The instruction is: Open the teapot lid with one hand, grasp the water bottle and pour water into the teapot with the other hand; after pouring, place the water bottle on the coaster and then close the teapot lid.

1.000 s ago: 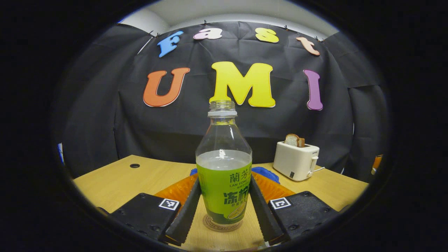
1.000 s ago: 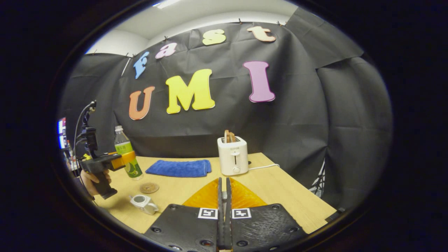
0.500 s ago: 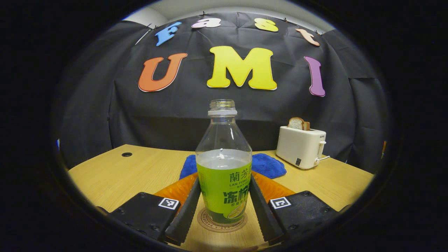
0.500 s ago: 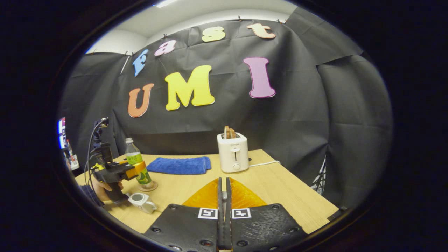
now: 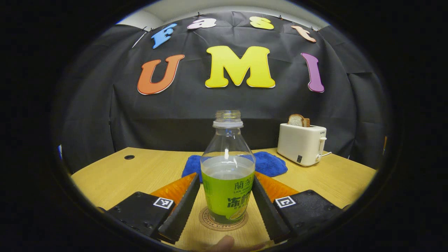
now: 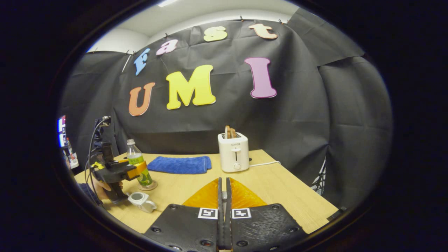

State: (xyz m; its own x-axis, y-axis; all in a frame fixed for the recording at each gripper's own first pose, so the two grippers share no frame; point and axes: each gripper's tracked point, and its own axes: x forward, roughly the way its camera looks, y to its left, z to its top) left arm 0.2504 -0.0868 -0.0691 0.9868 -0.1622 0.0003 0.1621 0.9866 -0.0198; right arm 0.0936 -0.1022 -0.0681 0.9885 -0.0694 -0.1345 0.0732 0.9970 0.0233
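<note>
- Left claw, lower centre of left gripper view: fingers spread wide, gaps either side of water bottle, so not clamped. Bottle stands upright on coaster; looks like release after set-down.
- Lower left of right gripper view: teapot w/ lid off, just beside coaster.
- Right claw, bottom centre: fingers together; lid not visible between them.
- Count: 1 bottle, 1 coaster, 1 teapot, 1 blue cloth, 1 toaster on tabletop.

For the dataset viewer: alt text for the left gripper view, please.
An uncapped water bottle stands on a round coaster between the left hand-held gripper's open fingers on a wooden table; a blue cloth and a toaster holding bread sit behind.
</note>
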